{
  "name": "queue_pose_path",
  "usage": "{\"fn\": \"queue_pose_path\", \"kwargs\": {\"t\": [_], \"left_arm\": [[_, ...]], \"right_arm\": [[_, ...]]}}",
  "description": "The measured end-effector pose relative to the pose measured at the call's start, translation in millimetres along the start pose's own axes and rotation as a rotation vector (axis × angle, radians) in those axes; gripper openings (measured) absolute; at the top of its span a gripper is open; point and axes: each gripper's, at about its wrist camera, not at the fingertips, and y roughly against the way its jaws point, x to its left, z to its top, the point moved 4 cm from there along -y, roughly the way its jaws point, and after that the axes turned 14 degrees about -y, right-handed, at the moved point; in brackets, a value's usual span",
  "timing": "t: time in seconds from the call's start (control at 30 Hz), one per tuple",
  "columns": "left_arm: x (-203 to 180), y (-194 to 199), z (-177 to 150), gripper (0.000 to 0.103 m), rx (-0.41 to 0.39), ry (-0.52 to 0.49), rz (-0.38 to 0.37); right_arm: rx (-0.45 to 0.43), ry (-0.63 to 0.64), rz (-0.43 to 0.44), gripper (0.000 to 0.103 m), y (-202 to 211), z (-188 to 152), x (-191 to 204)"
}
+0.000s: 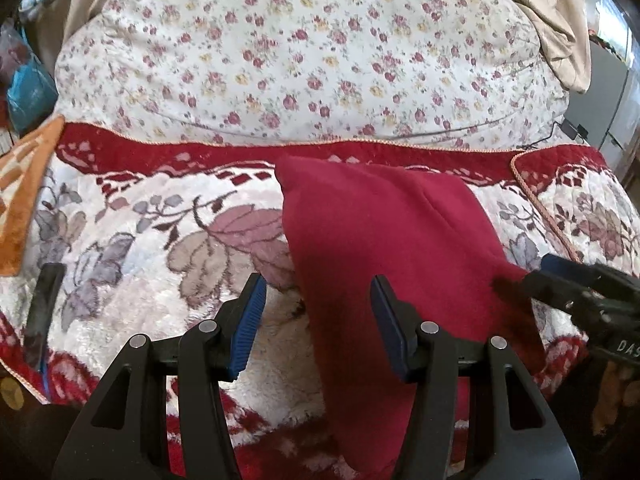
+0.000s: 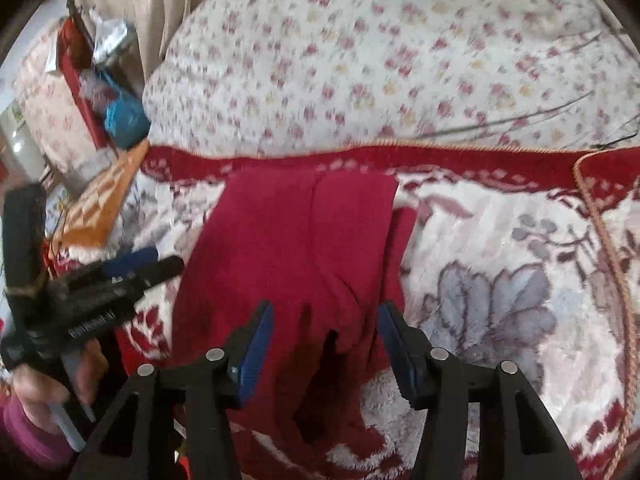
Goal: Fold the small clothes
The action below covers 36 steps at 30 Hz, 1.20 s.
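A dark red fleece garment (image 1: 384,240) lies folded lengthwise on a plush floral blanket (image 1: 140,248); it also shows in the right wrist view (image 2: 296,240). My left gripper (image 1: 316,320) is open, its jaws astride the garment's left edge near its near end. My right gripper (image 2: 324,344) is open over the garment's near part, where the cloth is bunched. In the left wrist view the right gripper (image 1: 560,280) sits at the garment's right edge. In the right wrist view the left gripper (image 2: 136,268) sits at its left edge.
A white quilt (image 1: 304,52) with small roses is piled behind the blanket. An orange patterned cloth (image 1: 24,184) lies at the left. Beige curtains (image 1: 560,20) hang behind. A second blanket section (image 1: 592,216) lies at the right. Clutter with a blue bag (image 2: 124,120) stands far left.
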Motion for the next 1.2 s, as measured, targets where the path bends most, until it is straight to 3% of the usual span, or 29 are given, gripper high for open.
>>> {"fn": "queue_pose_path", "kwargs": {"t": [0.07, 0.13, 0.63, 1.2], "left_arm": [[-1.3, 5.8, 0.4, 0.054, -0.014, -0.001, 0.008], [-2.7, 10.9, 0.6, 0.054, -0.024, -0.006, 0.017], [-0.1, 32.3, -2.3, 0.054, -0.063, 0.008, 0.047], [5.5, 30.6, 0.0, 0.054, -0.053, 0.01, 0.06]], "right_arm": [[-0.031, -0.002, -0.033, 0.069, 10.6, 0.4, 4.6], [-0.064, 0.004, -0.065, 0.073, 16.8, 0.7, 8.9], [-0.134, 0.082, -0.159, 0.081, 16.8, -1.6, 30.5], [-0.125, 0.074, -0.153, 0.084, 9.7, 1.2, 35.3]]}}
